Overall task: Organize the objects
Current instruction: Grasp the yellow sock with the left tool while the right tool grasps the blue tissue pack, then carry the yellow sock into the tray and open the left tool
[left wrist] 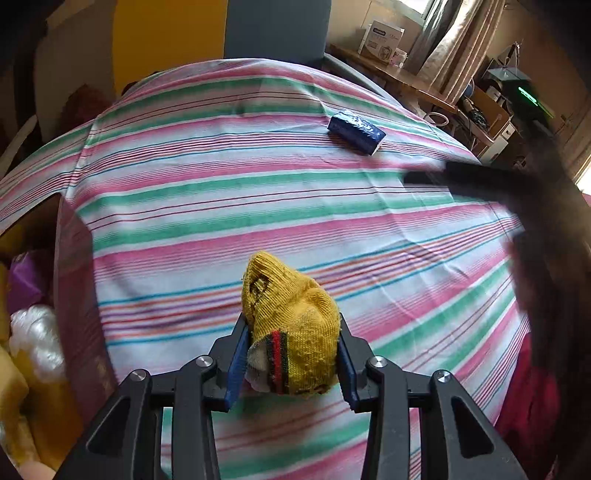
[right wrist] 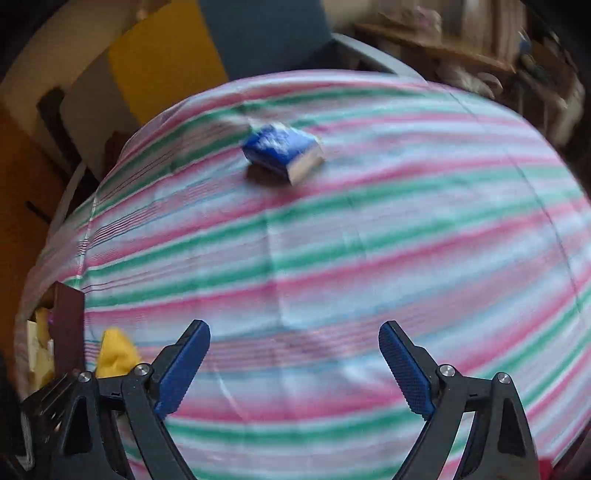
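Note:
My left gripper (left wrist: 291,328) is shut on a bunched yellow knitted sock (left wrist: 291,317) with a red and green band, held just above the striped cloth. The sock also shows as a yellow blur in the right wrist view (right wrist: 116,352), at the lower left beside the left gripper's body. A blue wrapped packet (left wrist: 356,131) lies on the cloth toward the far side; it also shows in the right wrist view (right wrist: 282,151). My right gripper (right wrist: 295,332) is open and empty above the cloth, well short of the packet. It appears as a dark blur in the left wrist view (left wrist: 480,181).
The striped pink, green and white cloth (left wrist: 221,192) covers the table. A brown box (left wrist: 74,295) with yellow, purple and white items stands at the left edge. A grey chair back (left wrist: 275,29) stands beyond the far edge. A cluttered wooden desk (left wrist: 406,77) is at the back right.

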